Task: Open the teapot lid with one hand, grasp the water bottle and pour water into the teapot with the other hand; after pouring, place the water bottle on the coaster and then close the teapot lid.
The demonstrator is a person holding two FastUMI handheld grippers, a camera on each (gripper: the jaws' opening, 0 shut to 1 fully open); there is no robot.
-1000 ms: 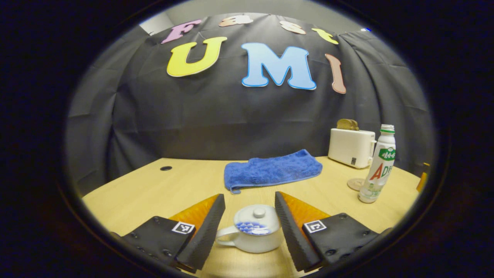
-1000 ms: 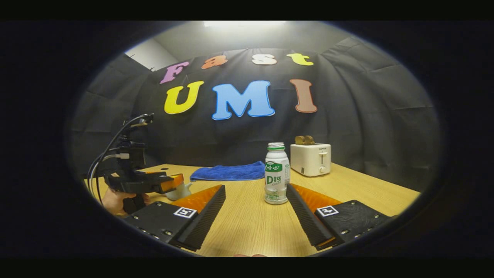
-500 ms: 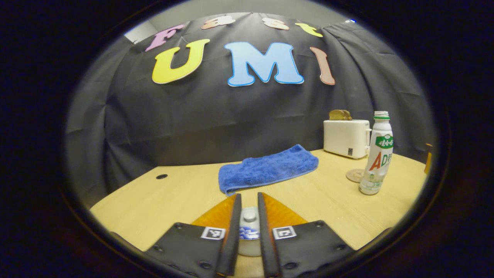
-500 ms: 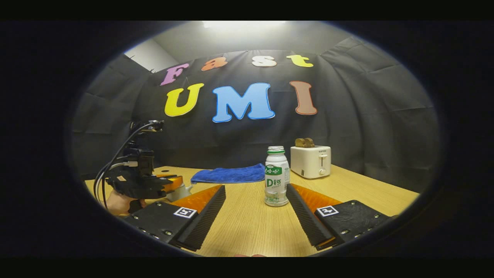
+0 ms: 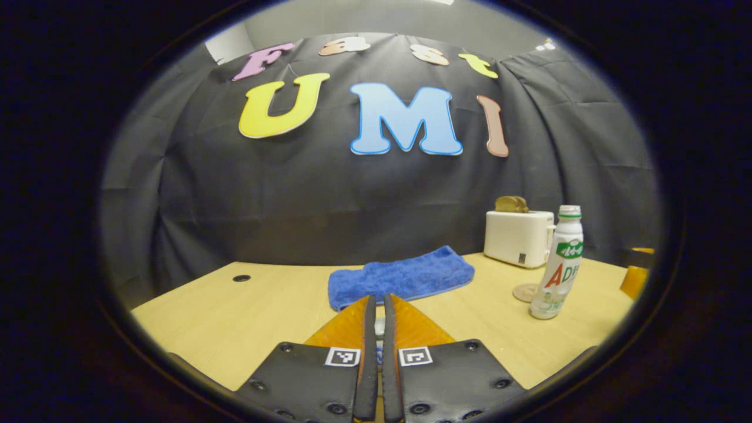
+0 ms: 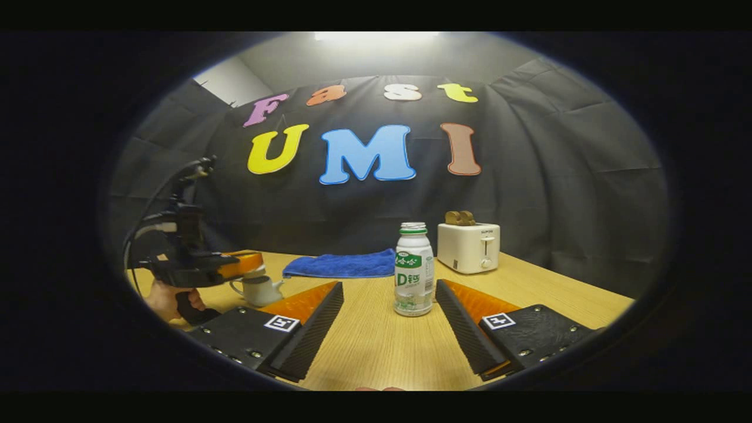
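Left gripper [image 5: 376,329]: a second ago spread either side of the teapot's lid, now pinched narrow on the lid [image 5: 379,326], a sliver between its fingers at bottom centre. In the right gripper view, lower left, the lid sits raised just clear of the teapot [image 6: 257,290].
Right gripper [image 6: 388,320]: wide, holding nothing.
Water bottle [image 6: 413,269]: upright, centre frame, between and beyond those fingers.
Coaster [image 5: 524,292]: lower right, beside the bottle, bare.
Judgement: pot opened; pouring comes next.
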